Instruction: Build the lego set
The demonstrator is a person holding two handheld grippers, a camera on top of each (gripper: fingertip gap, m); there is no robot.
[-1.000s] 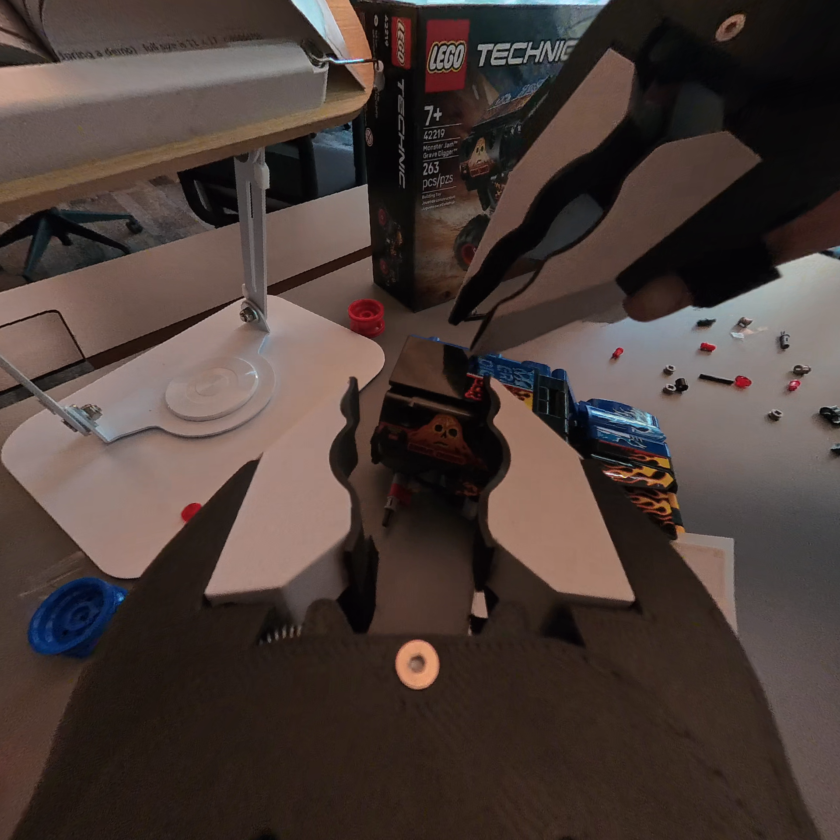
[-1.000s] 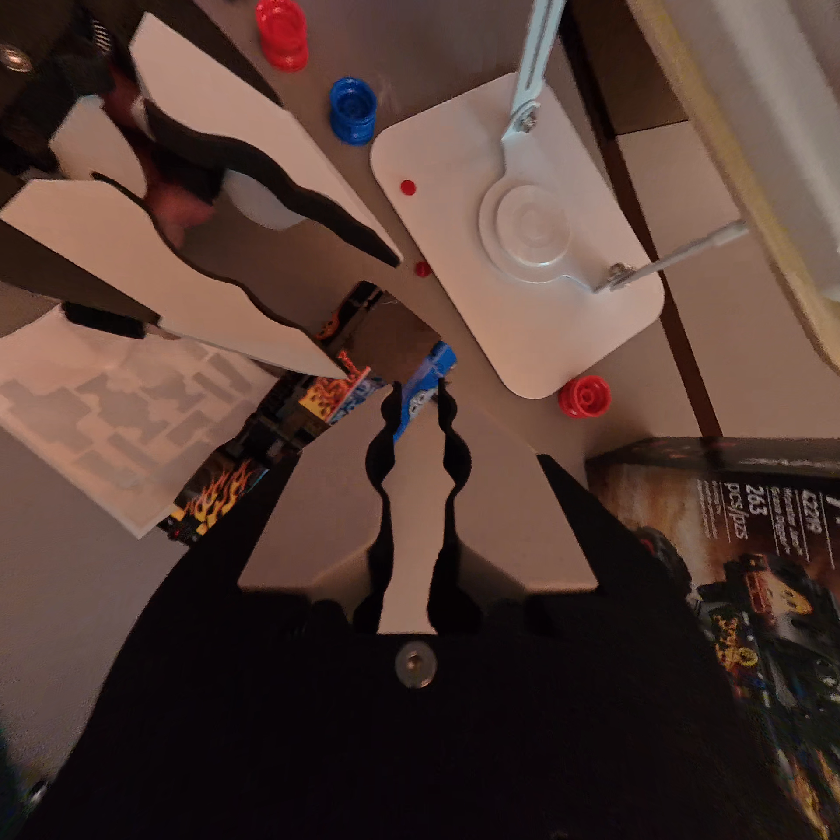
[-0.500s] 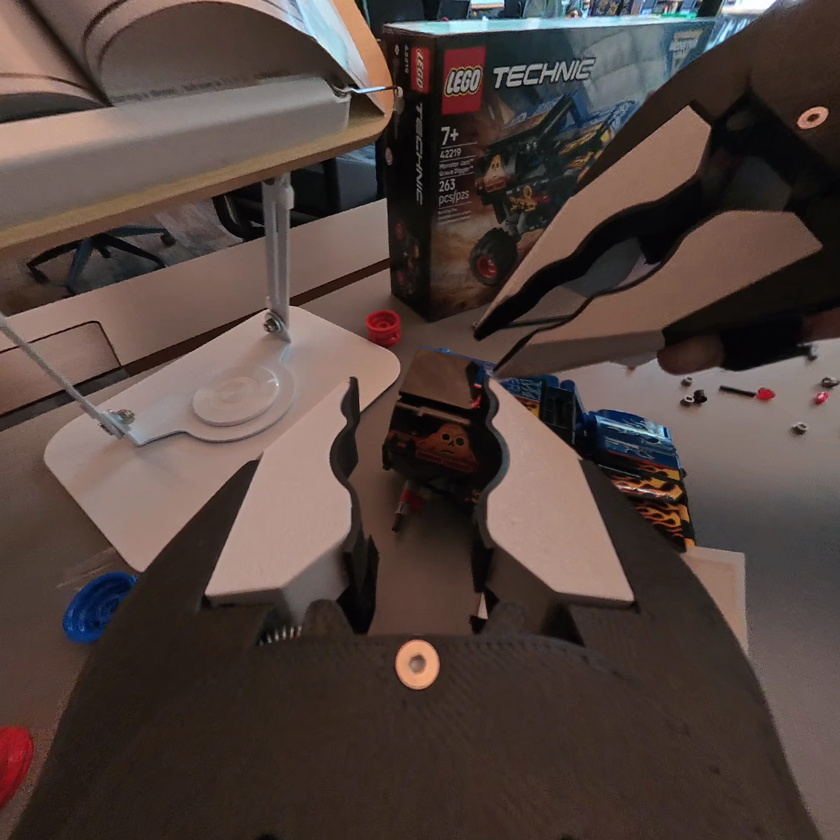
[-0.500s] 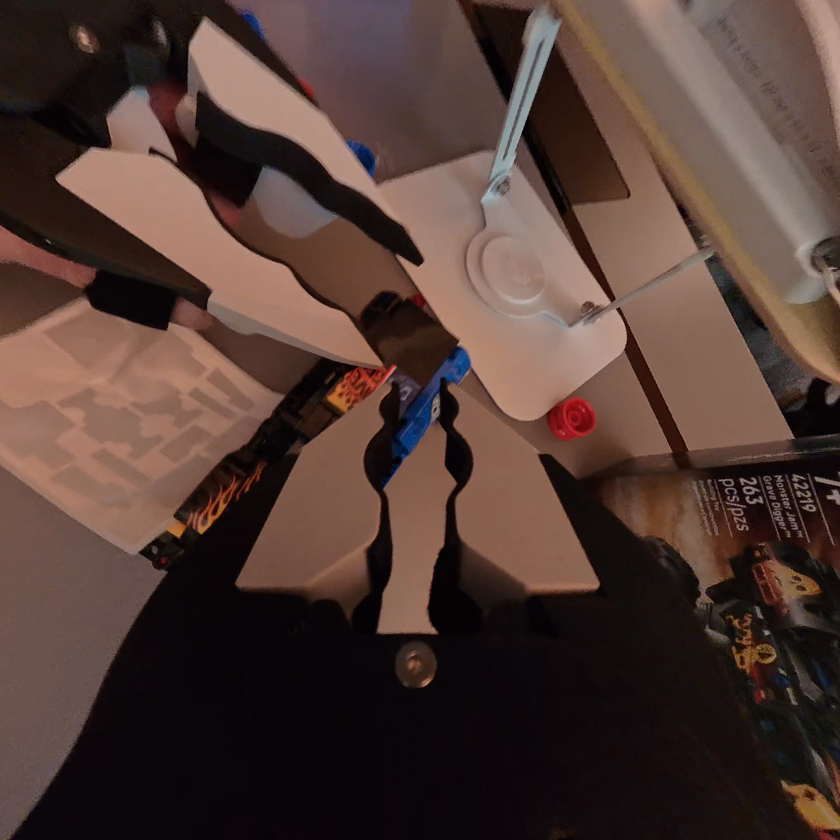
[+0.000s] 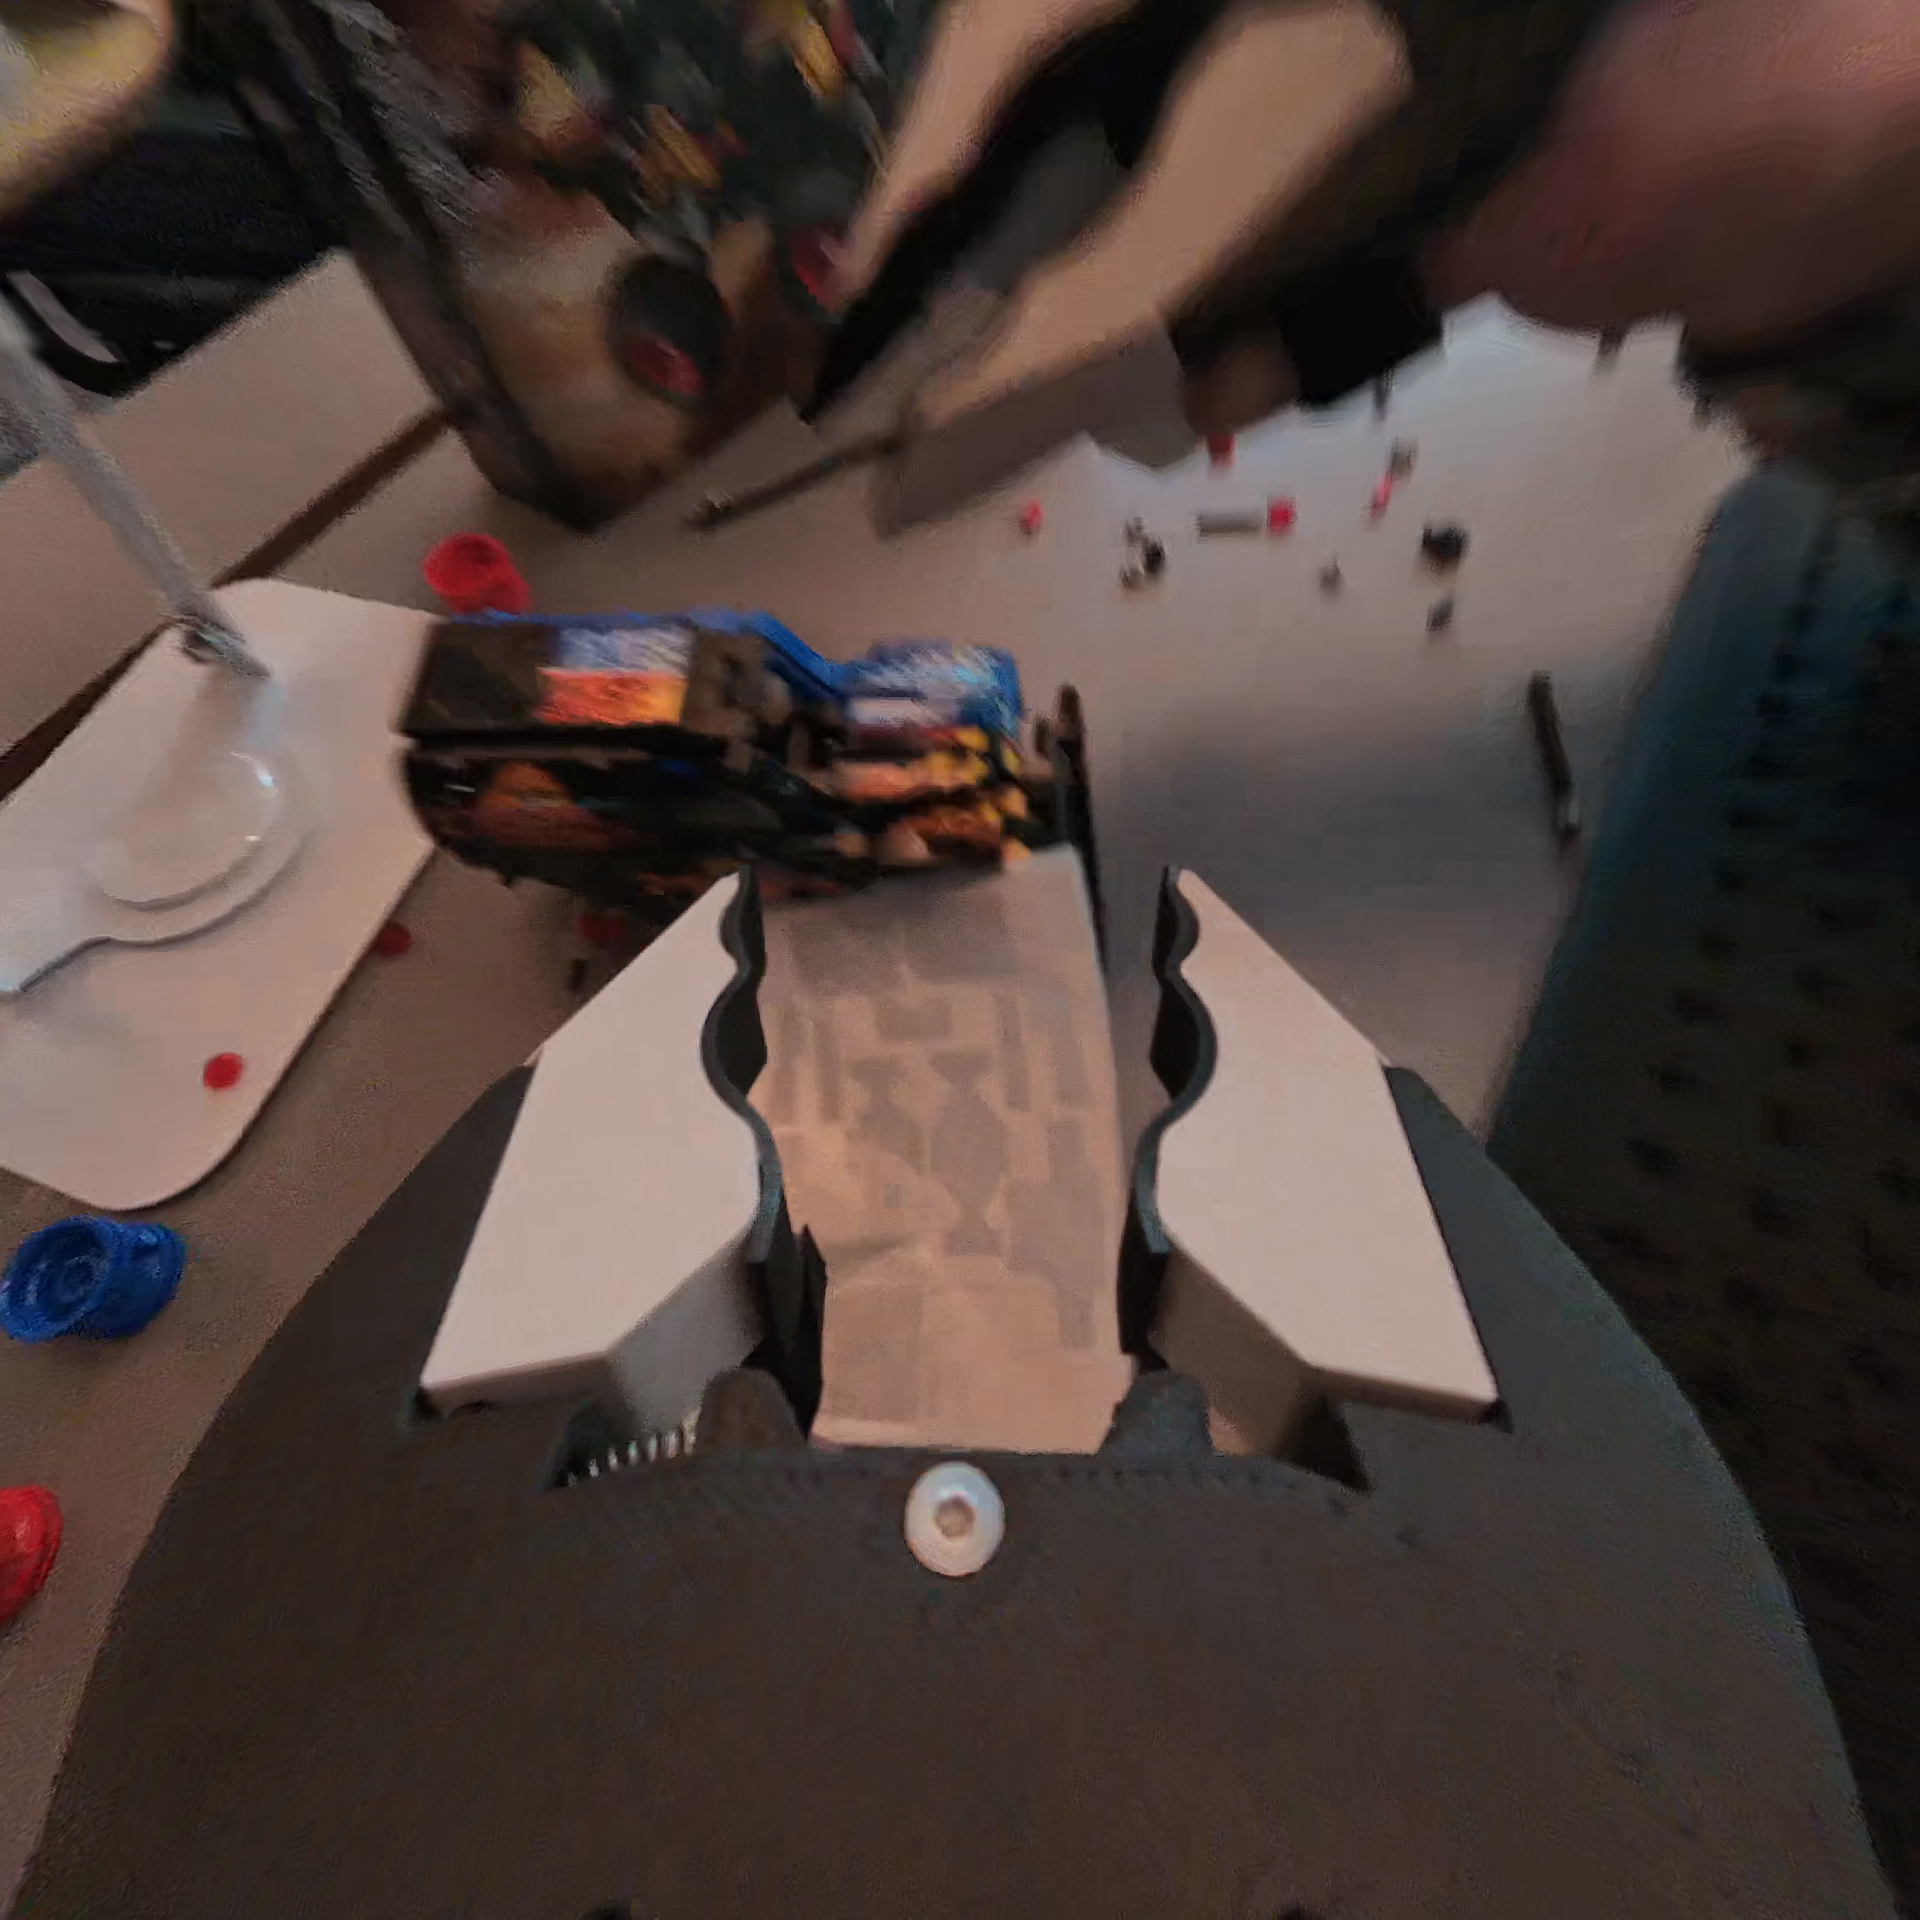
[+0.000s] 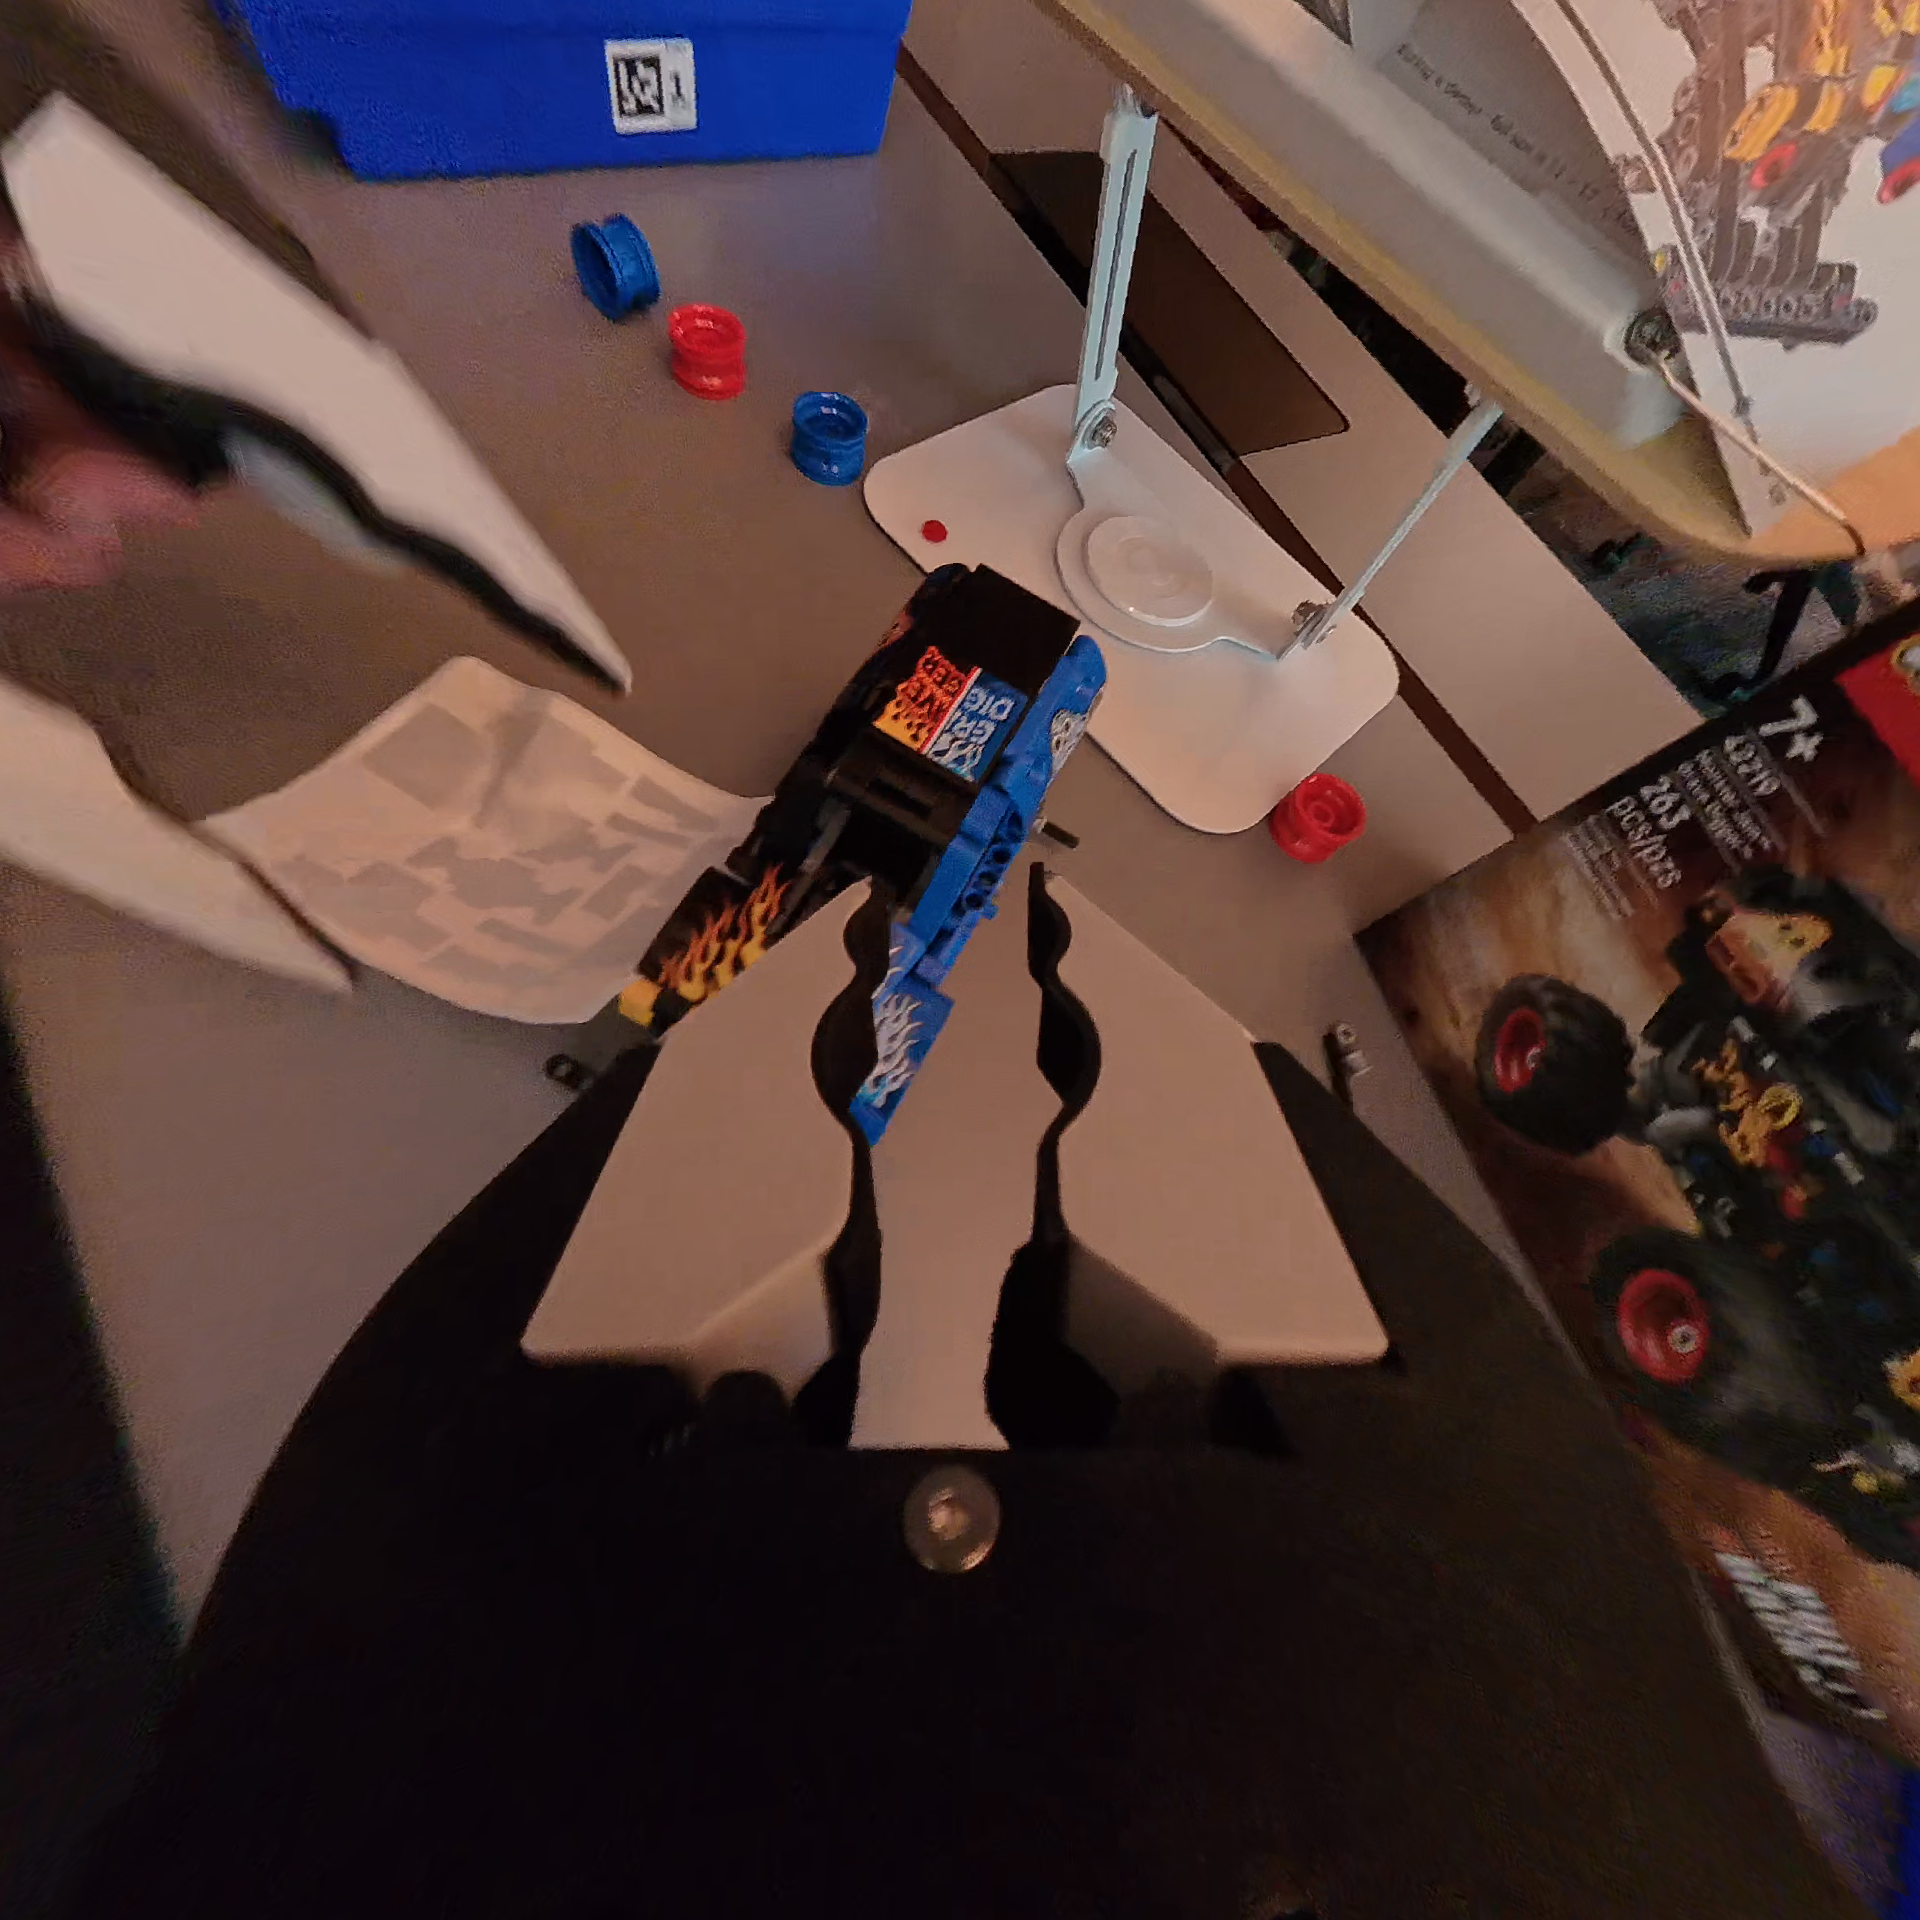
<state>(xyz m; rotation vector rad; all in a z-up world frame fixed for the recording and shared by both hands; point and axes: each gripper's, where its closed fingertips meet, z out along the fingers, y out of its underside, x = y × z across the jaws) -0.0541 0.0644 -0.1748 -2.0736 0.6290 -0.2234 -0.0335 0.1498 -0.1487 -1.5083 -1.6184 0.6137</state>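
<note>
The part-built black and blue truck body [image 6: 935,727] with flame stickers lies on the table; it is blurred in the left wrist view [image 5: 717,769]. My left gripper [image 5: 958,883] is wide open and empty, just short of the truck's side and over a sticker sheet [image 5: 935,1122]. It shows at the upper left of the right wrist view [image 6: 483,826]. My right gripper [image 6: 954,883] has a narrow gap between its fingers and hovers above the truck's blue rear end, holding nothing. In the left wrist view it is a blur, high and beyond the truck [image 5: 873,395].
Blue wheel rims [image 6: 613,265] [image 6: 828,436] and red rims [image 6: 707,348] [image 6: 1317,816] lie around the white booklet-stand base [image 6: 1195,665]. A blue bin [image 6: 561,73] stands far back and the set's box [image 6: 1683,1091] at right. Small pins [image 5: 1247,520] are scattered; the table edge and carpet [image 5: 1714,987] are right.
My left gripper has pulled back off the truck's front and opened wider; it now sees the truck's side. My right gripper has drawn back and up from the truck.
</note>
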